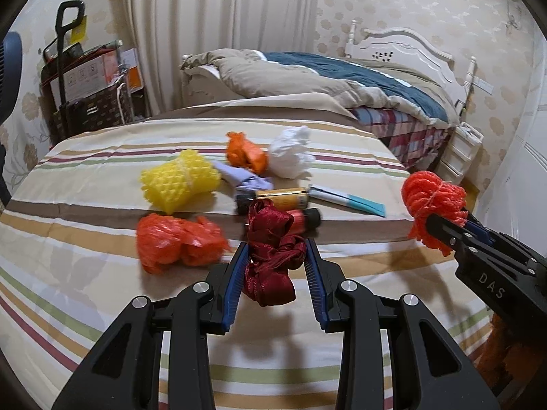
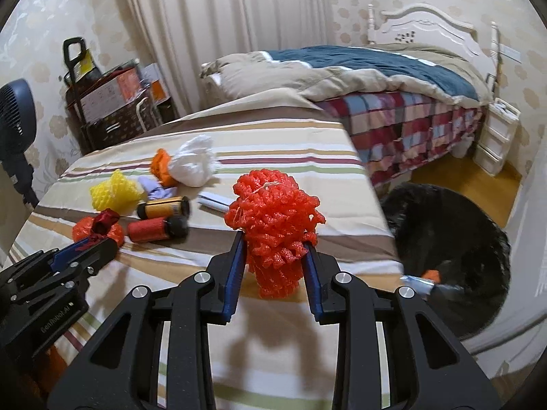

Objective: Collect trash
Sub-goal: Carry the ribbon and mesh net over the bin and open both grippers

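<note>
**Both tools carry trash above the striped tabletop**

The left tool (image 1: 275,256) pinches a dark red ribbon bundle (image 1: 271,256) between its blue pads, the loose ends hanging below the fingers and clear of the cloth. The right tool (image 2: 273,249) is pressed onto an orange-red foam net (image 2: 273,218), which bulges above and droops below the pads; it too hangs off the surface. No earlier view is given to show how either grip came about.

Just ahead of the left tool lie two small cylinders with dark caps, a red cylinder (image 1: 302,221) nearer and a yellow cylinder (image 1: 278,198) behind it. To the left of that tool sits a crumpled orange plastic bag (image 1: 177,242), and beyond it a yellow foam net (image 1: 181,181). Farther ahead are a lilac scrap (image 1: 244,181), a small orange wad (image 1: 246,153) and a white crumpled bag (image 1: 290,153), close together. A white and teal flat packet (image 1: 345,200) lies ahead and to the right.

All rest on the striped cloth of the tabletop (image 1: 102,294). To the right of the right tool, below the tabletop edge, is a black bag (image 2: 454,259) with some items inside. A bed (image 2: 393,78) stands beyond.
</note>
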`<state>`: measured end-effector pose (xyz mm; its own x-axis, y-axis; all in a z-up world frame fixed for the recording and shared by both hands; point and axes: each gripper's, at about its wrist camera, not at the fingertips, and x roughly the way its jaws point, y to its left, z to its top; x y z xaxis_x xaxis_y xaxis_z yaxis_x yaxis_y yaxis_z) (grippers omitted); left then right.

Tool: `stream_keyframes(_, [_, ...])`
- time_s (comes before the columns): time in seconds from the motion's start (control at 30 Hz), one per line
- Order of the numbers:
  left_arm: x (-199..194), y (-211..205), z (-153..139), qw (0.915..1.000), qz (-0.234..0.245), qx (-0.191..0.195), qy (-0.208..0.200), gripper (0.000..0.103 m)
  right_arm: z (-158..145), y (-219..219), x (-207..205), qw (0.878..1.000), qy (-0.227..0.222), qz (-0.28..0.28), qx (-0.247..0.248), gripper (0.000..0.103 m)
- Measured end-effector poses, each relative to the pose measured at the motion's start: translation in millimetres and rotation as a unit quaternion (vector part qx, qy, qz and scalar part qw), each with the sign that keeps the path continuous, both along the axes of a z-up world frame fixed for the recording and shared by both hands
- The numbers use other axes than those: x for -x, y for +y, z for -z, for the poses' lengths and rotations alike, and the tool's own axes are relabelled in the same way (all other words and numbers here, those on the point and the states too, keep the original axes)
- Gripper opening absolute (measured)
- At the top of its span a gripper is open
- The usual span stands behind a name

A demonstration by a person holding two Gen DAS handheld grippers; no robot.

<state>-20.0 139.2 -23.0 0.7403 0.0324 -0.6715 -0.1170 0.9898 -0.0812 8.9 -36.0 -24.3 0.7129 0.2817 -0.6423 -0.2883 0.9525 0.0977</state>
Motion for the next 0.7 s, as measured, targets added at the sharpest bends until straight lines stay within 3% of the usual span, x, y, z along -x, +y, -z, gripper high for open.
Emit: stream_keyframes(0.7, [-49.3,-130.5,-8.8,0.9911,0.131,0.006,-0.020,0.035,4.9,-129.9,-12.6,0.991,-0.010,0.135,0.003,0.031])
